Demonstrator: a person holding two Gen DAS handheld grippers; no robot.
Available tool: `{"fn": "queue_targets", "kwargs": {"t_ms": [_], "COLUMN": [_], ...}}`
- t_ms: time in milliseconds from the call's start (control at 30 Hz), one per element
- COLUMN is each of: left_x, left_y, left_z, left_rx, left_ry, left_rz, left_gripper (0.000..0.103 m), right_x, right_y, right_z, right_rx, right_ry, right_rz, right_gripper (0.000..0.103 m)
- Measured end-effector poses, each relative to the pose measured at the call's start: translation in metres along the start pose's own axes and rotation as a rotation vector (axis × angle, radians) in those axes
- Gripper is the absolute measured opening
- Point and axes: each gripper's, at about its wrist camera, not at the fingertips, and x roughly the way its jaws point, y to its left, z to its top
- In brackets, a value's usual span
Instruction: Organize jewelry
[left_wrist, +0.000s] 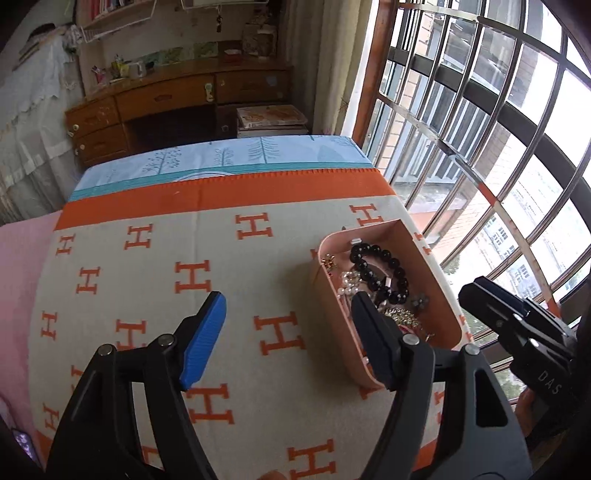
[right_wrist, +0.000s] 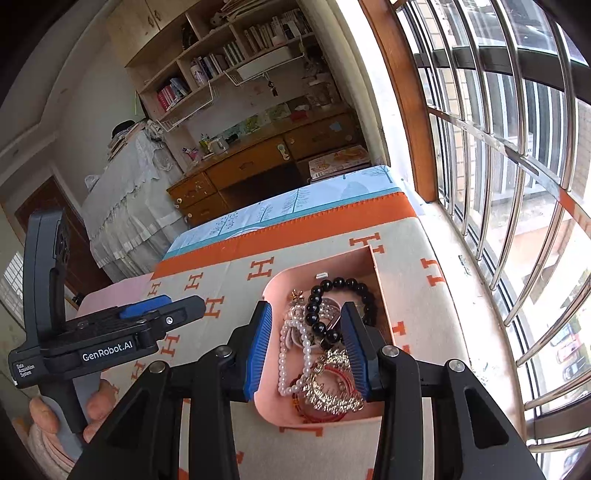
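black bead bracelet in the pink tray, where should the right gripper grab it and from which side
Grip the black bead bracelet on its far arc, coming from above. There the loop lies flat and clear of the pearl strand, which crosses its near side. The right gripper hangs open over the pink tray.

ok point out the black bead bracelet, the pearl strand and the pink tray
black bead bracelet (right_wrist: 341, 283), right wrist view, top of the loop
pearl strand (right_wrist: 283, 360), right wrist view, left run of pearls
pink tray (left_wrist: 417, 240), left wrist view, far inner wall

Left fingers hide tray's near jewelry
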Motion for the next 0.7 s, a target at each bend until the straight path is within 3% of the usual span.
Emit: {"fn": "queue_targets", "kwargs": {"t_ms": [167, 400, 533, 600, 700], "left_x": [-0.044, -0.083, -0.100, -0.108, -0.119], "left_y": [-0.005, 0.002, 0.004, 0.005, 0.003], "left_z": [-0.035, -0.069, -0.084, -0.089, -0.095], "left_rx": [0.078, 0.021, -0.033, -0.053, -0.073], "left_ry": [-0.109, -0.098, -0.085, -0.084, -0.100], "left_rz": [0.138, 0.226, 0.225, 0.226, 0.232], "left_gripper": [0.073, 0.078, 0.079, 0.079, 0.079], "right_x": [-0.024, -0.054, -0.077, -0.090, -0.110], "right_y": [0.025, 0.055, 0.077, 0.086, 0.103], "right_z": [-0.031, -0.072, -0.086, -0.088, -0.089], "right_rx": [-0.047, -0.046, -0.054, -0.062, -0.097], "right_ry": [0.033, 0.086, 0.084, 0.067, 0.020], "right_rz": [-0.009, 0.050, 0.084, 0.101, 0.085], "right_gripper": [0.039, 0.045, 0.052, 0.060, 0.066]}}
